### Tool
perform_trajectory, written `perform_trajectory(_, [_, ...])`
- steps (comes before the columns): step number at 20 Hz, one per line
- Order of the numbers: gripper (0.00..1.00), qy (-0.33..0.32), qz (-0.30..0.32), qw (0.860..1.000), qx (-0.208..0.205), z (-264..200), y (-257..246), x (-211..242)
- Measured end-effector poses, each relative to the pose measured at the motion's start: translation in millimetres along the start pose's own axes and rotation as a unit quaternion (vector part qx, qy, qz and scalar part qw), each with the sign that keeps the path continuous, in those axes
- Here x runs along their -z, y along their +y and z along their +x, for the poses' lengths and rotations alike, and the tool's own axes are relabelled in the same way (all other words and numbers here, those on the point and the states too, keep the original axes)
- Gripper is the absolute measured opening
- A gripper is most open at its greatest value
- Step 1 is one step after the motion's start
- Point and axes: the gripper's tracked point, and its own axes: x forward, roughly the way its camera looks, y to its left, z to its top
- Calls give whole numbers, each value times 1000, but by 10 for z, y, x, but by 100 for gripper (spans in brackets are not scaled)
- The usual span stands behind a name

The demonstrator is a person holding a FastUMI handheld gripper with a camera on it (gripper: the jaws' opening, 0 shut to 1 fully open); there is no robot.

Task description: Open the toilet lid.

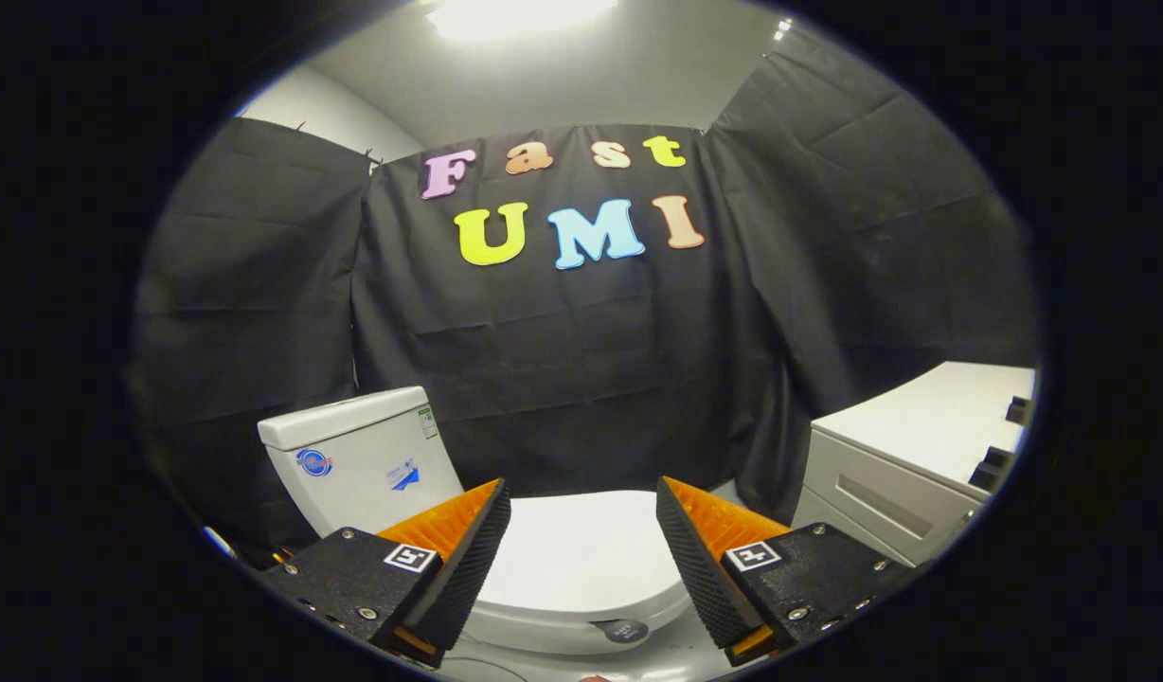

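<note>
Gripper (pixel 583 502) hung with fingers spread wide, gripping nothing, above the closed toilet lid (pixel 581 559). Lid lay between and beyond the fingers, front edge toward 6 o'clock, hinge by the cistern (pixel 359 455) at 10 o'clock.

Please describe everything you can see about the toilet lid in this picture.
The toilet lid is white, smooth and slightly glossy, like plastic. It is closed, lying flat on the bowl, with its rounded front edge nearest the camera. It sits between and just beyond the fingers of the open gripper, which do not touch it. The white tank stands behind it. A small dark round part sits under its front rim.
</note>
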Motion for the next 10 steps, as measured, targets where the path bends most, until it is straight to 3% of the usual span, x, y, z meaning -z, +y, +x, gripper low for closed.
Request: perform_trajectory(10, [95,88,118,989,9,224,-469,504])
